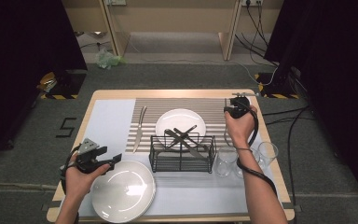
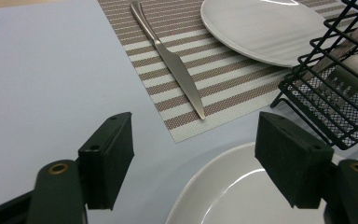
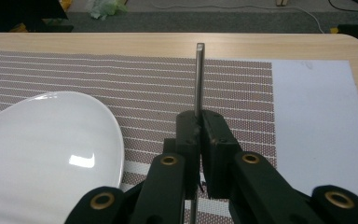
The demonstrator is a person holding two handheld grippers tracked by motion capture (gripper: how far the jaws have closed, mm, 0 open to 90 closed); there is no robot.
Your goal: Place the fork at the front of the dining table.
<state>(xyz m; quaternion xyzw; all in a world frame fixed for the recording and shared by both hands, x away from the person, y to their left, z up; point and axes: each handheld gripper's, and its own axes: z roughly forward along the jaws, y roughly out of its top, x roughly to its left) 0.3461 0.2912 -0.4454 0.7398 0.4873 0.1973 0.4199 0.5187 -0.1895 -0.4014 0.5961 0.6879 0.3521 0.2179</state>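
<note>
Centrally in the right gripper view, a slim metal utensil (image 3: 199, 77) stands pinched between the pads of the right gripper (image 3: 199, 128); its handle runs straight on toward 12 o'clock over the striped mat (image 3: 168, 79), and a short stretch shows below the pads toward 6 o'clock. Which kind of utensil it is cannot be told. In the high view the right gripper (image 1: 236, 106) sits at the mat's right edge, at 3 o'clock from the far plate (image 1: 181, 122), with the right hand (image 1: 240, 125) wrapped round its body and the forearm rising from the bottom edge past the glasses (image 1: 225, 161). The left gripper (image 2: 193, 147) has its jaws spread wide with nothing between them; it hovers over the 10 o'clock rim of the near plate (image 2: 228, 186), pointing toward the knife (image 2: 175, 65) on the mat's left part. The left hand (image 1: 81, 177) holds it low at the table's near left, at 9 o'clock from the wire rack (image 1: 182, 151).
</note>
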